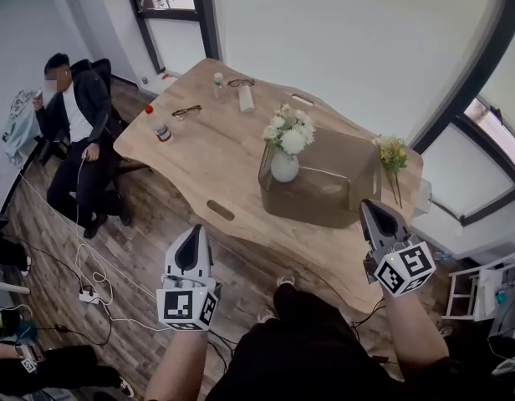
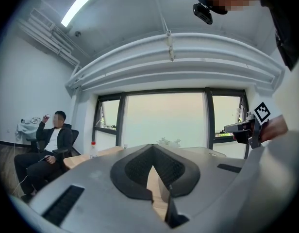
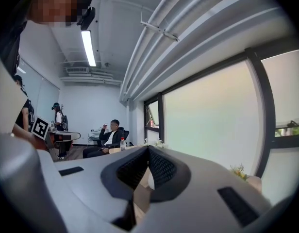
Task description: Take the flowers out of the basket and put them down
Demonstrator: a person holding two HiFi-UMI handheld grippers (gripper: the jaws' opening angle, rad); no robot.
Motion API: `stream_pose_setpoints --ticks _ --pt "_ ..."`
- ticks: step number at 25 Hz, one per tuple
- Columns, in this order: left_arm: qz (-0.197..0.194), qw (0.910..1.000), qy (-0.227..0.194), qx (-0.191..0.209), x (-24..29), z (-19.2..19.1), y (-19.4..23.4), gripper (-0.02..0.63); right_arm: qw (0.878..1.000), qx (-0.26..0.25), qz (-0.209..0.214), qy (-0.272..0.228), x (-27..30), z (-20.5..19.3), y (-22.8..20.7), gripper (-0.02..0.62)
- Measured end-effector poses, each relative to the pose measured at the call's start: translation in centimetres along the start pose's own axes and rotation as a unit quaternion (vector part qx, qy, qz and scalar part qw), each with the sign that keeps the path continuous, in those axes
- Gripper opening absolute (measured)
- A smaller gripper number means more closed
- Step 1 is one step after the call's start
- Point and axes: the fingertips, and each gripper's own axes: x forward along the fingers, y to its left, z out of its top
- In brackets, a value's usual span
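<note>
Nearest, the left gripper (image 1: 193, 239) and the right gripper (image 1: 376, 211) were held side by side and well apart, just short of the near edge of the wooden table (image 1: 209, 159). Each gripper's own view showed its jaws pressed together at the tips with nothing between them, so both were closed and empty. Neither touched anything on the table.

Beyond the right gripper sat the brownish, see-through basket (image 1: 324, 186). White flowers (image 1: 288, 132) in a white vase (image 1: 284, 167) stood at its left corner, seemingly inside the wall, though the head view did not settle that. A sprig of yellow flowers (image 1: 392, 152) rose at the basket's far right corner, stems hanging down along its side.

By this layout the task had not started: no flower was lifted or laid on the bare wood. Both bunches were probably left to be gripped by the stem or the vase, lifted clear and set down.

Farther off, a red-capped bottle (image 1: 162, 130) and a pair of glasses (image 1: 186, 111) lay toward the table's far left end, and a seated person (image 1: 78, 119) sat beyond it.
</note>
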Motion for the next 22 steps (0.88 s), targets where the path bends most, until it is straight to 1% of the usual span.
stream_pose_setpoints --ticks 4,9,14,19,22 --pt "-0.009 0.9999 0.003 0.013 2.1 0.4 -0.4 0.000 1.000 0.008 0.003 -0.013 2.0 0.3 -1.3 0.021" --pt "-0.009 0.9994 0.012 0.032 5.9 1.2 0.6 0.000 0.999 0.016 0.013 -0.029 5.7 0.9 -2.8 0.023" --pt "-0.020 0.9983 0.019 0.051 10.2 2.3 0.8 0.000 0.999 0.001 0.011 -0.036 9.0 1.3 -4.7 0.023" --pt "-0.016 0.9973 0.033 0.063 14.0 2.5 1.3 0.000 0.999 0.009 0.020 -0.044 11.9 1.5 -6.6 0.023" --pt "-0.018 0.9969 0.035 0.068 16.1 2.5 0.9 0.000 0.998 0.009 0.027 -0.047 13.3 1.6 -7.6 0.023"
